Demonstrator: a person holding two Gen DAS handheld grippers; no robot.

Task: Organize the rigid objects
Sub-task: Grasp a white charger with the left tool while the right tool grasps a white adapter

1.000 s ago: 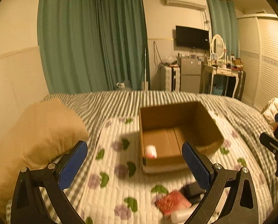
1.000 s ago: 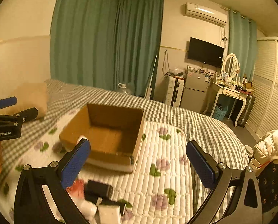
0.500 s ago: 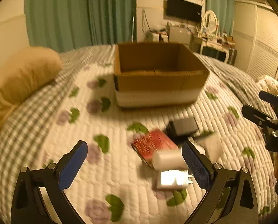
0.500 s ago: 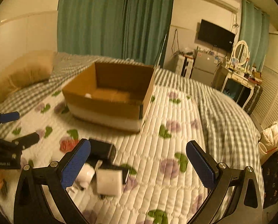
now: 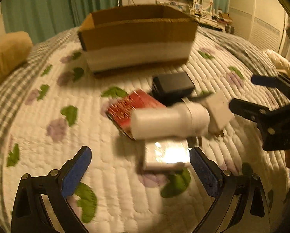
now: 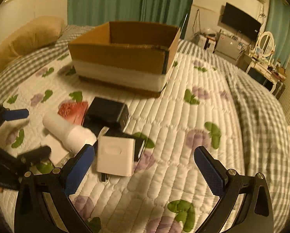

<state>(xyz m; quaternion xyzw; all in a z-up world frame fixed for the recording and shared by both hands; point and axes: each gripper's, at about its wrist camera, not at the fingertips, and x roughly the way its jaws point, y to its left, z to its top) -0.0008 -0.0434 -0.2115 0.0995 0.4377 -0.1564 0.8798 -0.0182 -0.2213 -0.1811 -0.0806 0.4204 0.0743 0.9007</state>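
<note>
Most of your sorting was still ahead of you, judging by the pile. The cardboard box [image 6: 123, 56] sat on the quilted bed [image 6: 193, 116], and from this low angle you could not see whether anything lay inside it. In front of it the loose items waited in a tight cluster: the white bottle [image 5: 169, 121] lying on its side across the red packet [image 5: 133, 104], the black box [image 5: 173, 85] just behind them, the white charger [image 6: 115, 158] with its prongs toward you, and a shiny wrapped packet [image 5: 165, 157] nearest your left claw. None of these was in the box yet.

Your left claw [image 5: 140, 171] was spread wide and held nothing; it hung low over the bed with the shiny wrapped packet between its blue pads, touching neither as far as the blur allowed. Your right claw [image 6: 144, 166] was likewise spread wide and empty, its left pad just beside the white charger but apart from it. Either piece looked like a fair next pick, though each would need the claw lowered and centred first.
</note>
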